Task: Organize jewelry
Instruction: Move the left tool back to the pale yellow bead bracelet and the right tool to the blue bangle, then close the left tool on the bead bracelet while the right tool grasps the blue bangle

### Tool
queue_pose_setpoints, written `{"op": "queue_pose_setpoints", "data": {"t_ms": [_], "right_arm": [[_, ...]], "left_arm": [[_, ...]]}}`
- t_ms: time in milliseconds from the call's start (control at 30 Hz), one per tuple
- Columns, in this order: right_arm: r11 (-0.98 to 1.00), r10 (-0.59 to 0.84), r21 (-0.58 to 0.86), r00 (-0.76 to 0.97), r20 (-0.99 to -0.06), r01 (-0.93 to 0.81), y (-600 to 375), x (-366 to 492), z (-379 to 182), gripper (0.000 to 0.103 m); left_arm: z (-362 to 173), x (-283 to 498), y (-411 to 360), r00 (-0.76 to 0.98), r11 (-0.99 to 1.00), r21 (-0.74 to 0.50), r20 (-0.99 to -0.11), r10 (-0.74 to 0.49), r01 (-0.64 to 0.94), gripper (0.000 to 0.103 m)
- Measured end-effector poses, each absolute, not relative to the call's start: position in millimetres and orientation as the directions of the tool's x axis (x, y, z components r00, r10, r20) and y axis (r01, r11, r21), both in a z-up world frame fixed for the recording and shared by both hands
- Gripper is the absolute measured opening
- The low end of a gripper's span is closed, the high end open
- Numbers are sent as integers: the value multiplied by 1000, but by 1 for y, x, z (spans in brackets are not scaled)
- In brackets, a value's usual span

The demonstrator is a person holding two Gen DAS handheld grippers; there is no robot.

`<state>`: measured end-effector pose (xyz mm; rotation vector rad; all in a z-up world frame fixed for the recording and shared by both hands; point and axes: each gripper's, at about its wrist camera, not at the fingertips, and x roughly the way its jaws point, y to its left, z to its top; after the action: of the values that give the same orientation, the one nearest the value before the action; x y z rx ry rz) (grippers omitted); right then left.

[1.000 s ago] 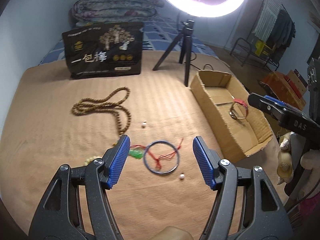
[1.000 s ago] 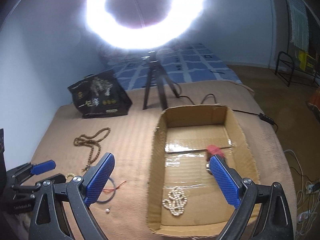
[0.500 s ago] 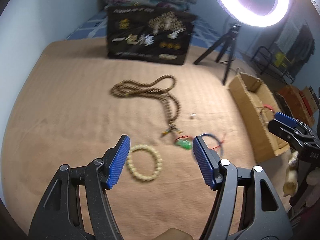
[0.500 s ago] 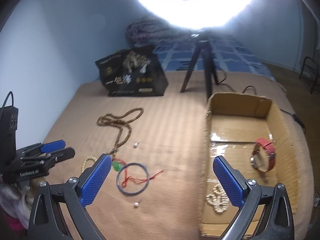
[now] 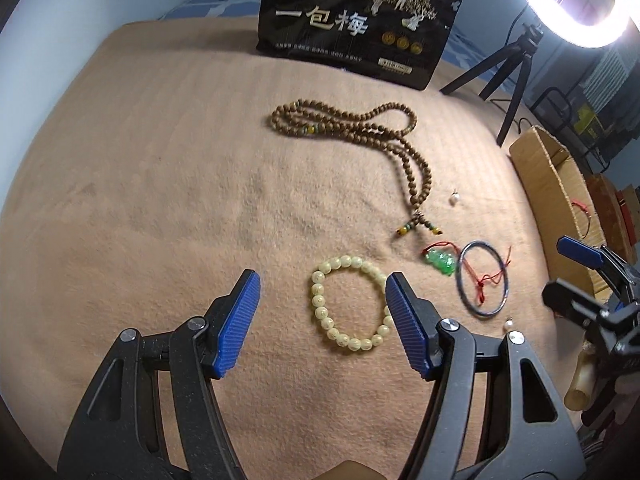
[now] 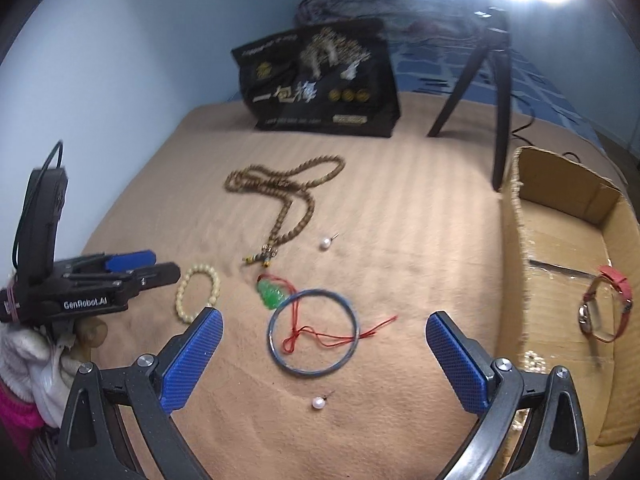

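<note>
My left gripper (image 5: 322, 322) is open and empty, just above a cream bead bracelet (image 5: 340, 338) that lies toward its right finger. My right gripper (image 6: 322, 360) is open and empty, with a blue bangle (image 6: 314, 332) and red cord between its fingers. A green pendant (image 6: 272, 294), a long brown bead necklace (image 5: 360, 132) and two loose pearls (image 6: 318, 403) lie on the tan blanket. The cardboard box (image 6: 560, 216) at right holds a red-strapped watch (image 6: 604, 308) and a pearl piece (image 6: 534, 360).
A black printed bag (image 5: 356, 20) stands at the back. A ring light on a black tripod (image 5: 516, 68) stands behind the box. The blanket (image 5: 160, 200) ends at a wall on the left.
My left gripper has swung left from the blue bangle to the cream bracelet. My right gripper has moved left from over the box to the blue bangle.
</note>
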<state>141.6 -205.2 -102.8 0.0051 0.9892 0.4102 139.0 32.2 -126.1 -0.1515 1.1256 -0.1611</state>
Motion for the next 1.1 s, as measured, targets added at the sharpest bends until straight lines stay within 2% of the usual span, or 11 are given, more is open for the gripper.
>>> {"op": "queue_pose_setpoints", "data": {"t_ms": [67, 167, 467, 767, 933, 1100], "right_arm": [[919, 336, 179, 461, -822, -351, -201, 142, -109, 103], [915, 324, 160, 438, -839, -371, -193, 142, -118, 103], [912, 284, 110, 412, -866, -396, -178, 147, -135, 103], [914, 222, 48, 396, -891, -403, -164, 155, -148, 103], [913, 179, 10, 376, -909, -409, -159, 158, -157, 103], [916, 160, -7, 382, -910, -401, -156, 161, -157, 98]], "left_arm": [[-131, 140, 30, 412, 978, -201, -888, -206, 55, 67], [-138, 141, 29, 400, 979, -195, -894, -202, 59, 60], [-150, 143, 25, 380, 979, -195, -902, -206, 67, 49], [-156, 146, 21, 384, 983, -167, -905, -185, 79, 44], [-157, 147, 17, 393, 987, -129, -906, -155, 92, 35], [-158, 148, 20, 400, 989, -120, -906, -143, 82, 19]]}}
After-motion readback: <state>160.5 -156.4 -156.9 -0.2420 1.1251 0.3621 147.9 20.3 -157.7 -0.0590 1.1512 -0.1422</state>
